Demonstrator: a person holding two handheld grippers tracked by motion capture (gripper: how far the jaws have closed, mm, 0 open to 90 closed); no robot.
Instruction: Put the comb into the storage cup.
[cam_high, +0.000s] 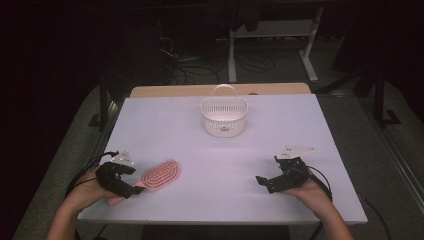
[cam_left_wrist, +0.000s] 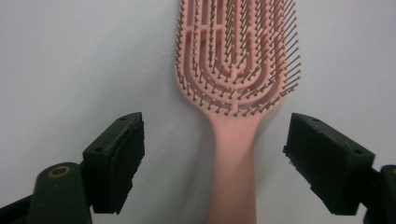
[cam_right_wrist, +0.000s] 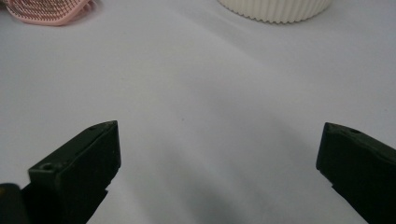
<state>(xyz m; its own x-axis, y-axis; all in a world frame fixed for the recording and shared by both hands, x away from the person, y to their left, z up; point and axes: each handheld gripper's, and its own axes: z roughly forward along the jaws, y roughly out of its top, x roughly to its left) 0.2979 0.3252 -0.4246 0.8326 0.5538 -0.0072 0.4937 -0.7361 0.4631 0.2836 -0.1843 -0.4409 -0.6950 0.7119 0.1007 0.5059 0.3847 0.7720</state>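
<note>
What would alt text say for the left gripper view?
A pink hairbrush lies bristles-up on a white table, its handle running down between the two black jaws of the left claw. The jaws stand open on either side of the handle, not touching it.

pink hairbrush (cam_high: 161, 174) on white table (cam_high: 220, 155), left gripper (cam_high: 131, 190) seemingly at its handle, basket (cam_high: 224, 115) beyond

High view looks down across the table (cam_high: 220, 165) toward twelve o'clock; each gripper view skims it closely; all three share the hairbrush (cam_high: 161, 174).
</note>
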